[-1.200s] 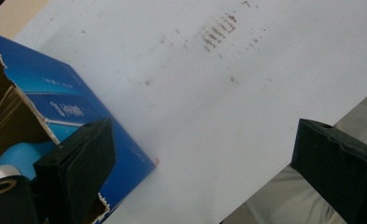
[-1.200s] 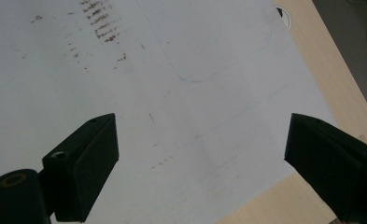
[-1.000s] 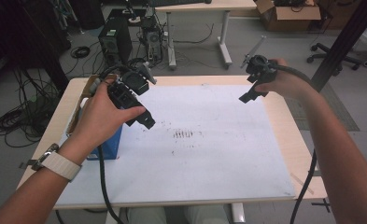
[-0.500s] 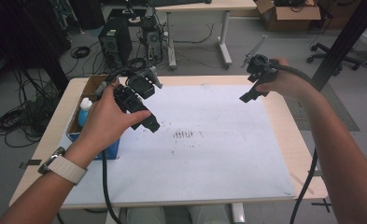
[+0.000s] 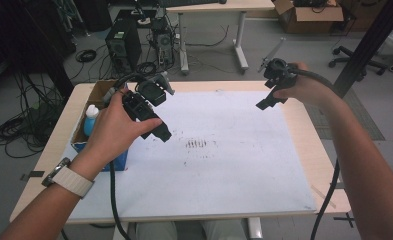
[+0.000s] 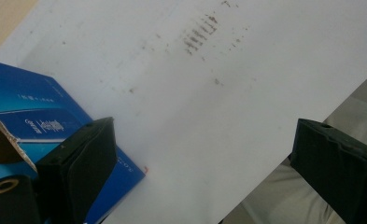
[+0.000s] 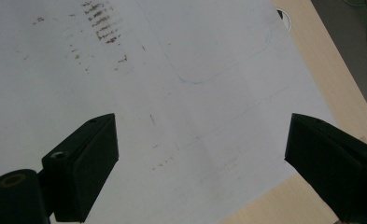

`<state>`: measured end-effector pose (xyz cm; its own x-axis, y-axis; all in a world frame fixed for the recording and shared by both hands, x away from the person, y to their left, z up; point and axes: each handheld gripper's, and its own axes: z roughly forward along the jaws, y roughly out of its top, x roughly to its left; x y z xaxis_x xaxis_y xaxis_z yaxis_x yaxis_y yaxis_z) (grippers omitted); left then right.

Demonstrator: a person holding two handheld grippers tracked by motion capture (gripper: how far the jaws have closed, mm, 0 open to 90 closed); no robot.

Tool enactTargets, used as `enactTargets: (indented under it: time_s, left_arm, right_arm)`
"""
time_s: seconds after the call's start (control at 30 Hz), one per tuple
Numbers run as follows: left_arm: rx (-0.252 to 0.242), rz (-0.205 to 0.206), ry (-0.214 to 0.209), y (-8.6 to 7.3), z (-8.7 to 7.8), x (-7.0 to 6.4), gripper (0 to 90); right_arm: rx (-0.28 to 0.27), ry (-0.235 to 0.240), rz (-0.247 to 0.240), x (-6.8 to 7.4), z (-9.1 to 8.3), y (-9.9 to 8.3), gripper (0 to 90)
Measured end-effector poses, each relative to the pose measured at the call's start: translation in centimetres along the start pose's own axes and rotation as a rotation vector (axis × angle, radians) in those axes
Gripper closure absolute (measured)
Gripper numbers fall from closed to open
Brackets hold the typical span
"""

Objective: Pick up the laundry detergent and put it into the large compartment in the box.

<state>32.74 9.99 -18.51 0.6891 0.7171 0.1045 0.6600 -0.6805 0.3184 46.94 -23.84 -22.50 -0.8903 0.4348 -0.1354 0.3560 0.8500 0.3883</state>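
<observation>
Left hand-held gripper (image 5: 159,131) has shifted right, off the blue box (image 5: 115,159).

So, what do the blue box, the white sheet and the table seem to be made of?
The blue box looks like printed cardboard: brown raw board shows at its open flap, and the outside has a slight sheen. The white sheet seems to be matte paper or thin board, flat and marked with dark smudges. The table looks like light wood or laminate with a faint grain; I cannot tell which.
</observation>
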Motion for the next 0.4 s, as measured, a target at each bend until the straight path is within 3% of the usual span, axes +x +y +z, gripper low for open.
enactTargets:
  time_s: [0.4]
  left_arm:
    - [-0.005, -0.011, -0.001, -0.23, -0.19, 0.31, 7.9]
  right_arm:
    - [0.000, 0.002, 0.000, -0.02, -0.01, 0.10, 9.6]
